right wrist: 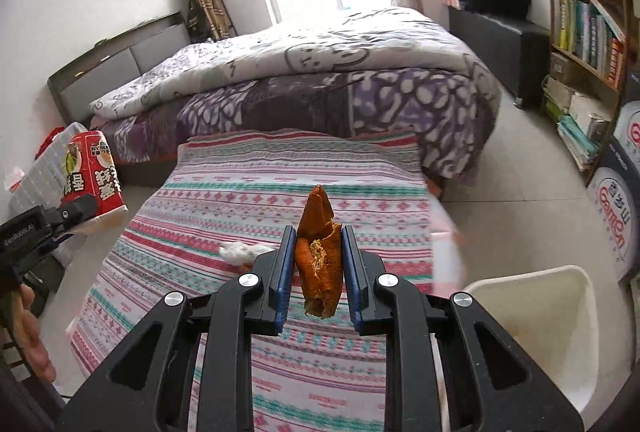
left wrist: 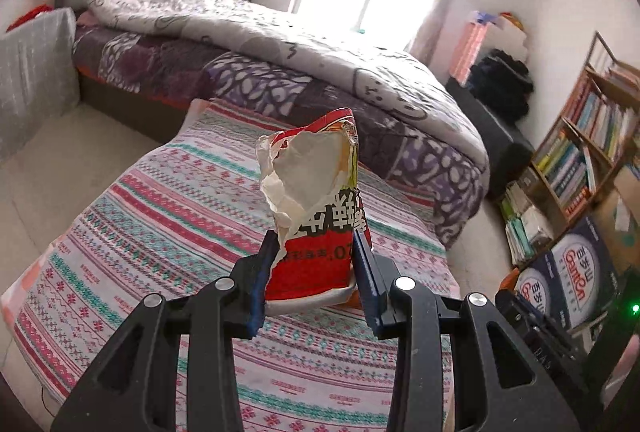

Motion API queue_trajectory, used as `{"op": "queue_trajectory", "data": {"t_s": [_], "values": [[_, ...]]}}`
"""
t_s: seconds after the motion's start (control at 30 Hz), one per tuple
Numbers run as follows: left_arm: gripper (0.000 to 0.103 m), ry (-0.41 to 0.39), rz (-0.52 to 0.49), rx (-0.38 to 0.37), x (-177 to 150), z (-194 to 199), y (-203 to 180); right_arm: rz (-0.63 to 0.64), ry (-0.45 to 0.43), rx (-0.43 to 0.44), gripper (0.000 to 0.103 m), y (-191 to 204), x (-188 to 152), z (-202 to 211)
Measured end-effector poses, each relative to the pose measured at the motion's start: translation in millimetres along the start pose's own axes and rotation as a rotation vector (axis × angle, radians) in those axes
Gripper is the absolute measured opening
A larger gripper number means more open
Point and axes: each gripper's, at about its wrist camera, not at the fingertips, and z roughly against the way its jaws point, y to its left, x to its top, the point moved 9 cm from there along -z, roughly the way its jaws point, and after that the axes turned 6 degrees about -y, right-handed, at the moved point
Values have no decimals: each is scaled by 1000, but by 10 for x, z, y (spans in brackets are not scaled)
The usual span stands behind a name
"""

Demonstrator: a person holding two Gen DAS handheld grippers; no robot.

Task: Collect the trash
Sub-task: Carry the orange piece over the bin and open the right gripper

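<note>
Torn carton (left wrist: 316, 216) clamped in left claw (left wrist: 314, 252), orange peel (right wrist: 319, 256) pinched in right claw (right wrist: 318, 252).

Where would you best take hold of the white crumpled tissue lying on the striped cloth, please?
Probably pinch the crumpled tissue across its puffy middle, coming from above. It lies low and loose on the striped cloth, so a side approach would likely just push it along.

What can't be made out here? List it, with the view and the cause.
- Bin contents: right wrist view, near wall and picture edge hide most of the inside.
- Carton base: left wrist view, behind the left claw.
- White scrap: right wrist view, too small, partly behind the right claw.
</note>
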Motion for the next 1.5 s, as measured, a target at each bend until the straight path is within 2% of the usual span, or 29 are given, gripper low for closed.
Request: {"op": "queue_trajectory", "data": {"t_s": [0.57,0.9,1.23,1.37,1.43,1.5], "values": [[38,41,-151,-82,-411,-100,-812,-104,-59,-99,22,-915,21,359],[38,70,-234,-153,-684,-148,-1322,-185,-49,-167,22,-1438,-8,508],[38,114,-343,-229,-1091,-158,-1854,-272,-20,-233,23,-1849,-115,633],[38,136,-384,-269,-1273,-143,-2077,-307,-27,-268,27,-2018,-127,724],[38,145,-409,-293,-1366,-125,-2200,-323,-33,-280,34,-2094,-132,774],[38,152,-428,-309,-1438,-115,-2292,-339,-46,-302,49,-2188,-133,838]]}}
